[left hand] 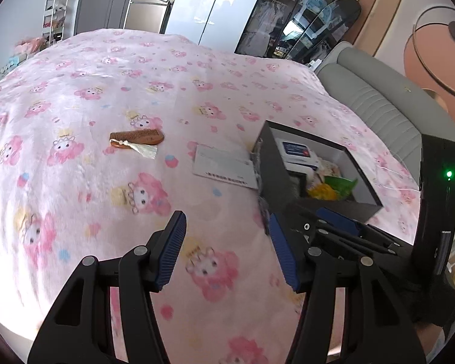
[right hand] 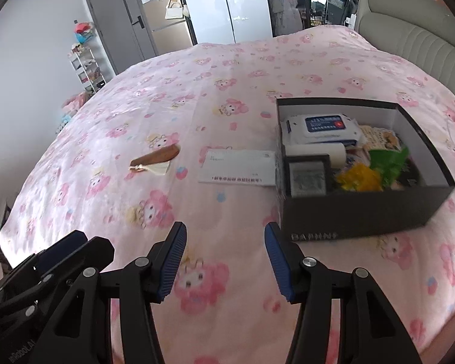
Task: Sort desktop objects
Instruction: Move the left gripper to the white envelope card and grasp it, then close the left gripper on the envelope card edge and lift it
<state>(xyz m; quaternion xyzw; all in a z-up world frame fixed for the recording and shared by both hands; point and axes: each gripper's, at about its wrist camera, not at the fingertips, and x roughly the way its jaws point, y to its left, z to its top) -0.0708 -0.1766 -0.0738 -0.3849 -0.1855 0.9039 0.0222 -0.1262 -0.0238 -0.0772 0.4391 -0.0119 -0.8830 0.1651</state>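
Our left gripper and right gripper both hang released, nothing between the pads, above the pink bed. Ahead lie a white envelope touching the dark box, and further left a wooden comb with a tassel. We judge the comb stiff and light, best pinched across its spine; the envelope is thin and floppy, needing an edge grip.

left tool open, empty | comb | envelope beside box
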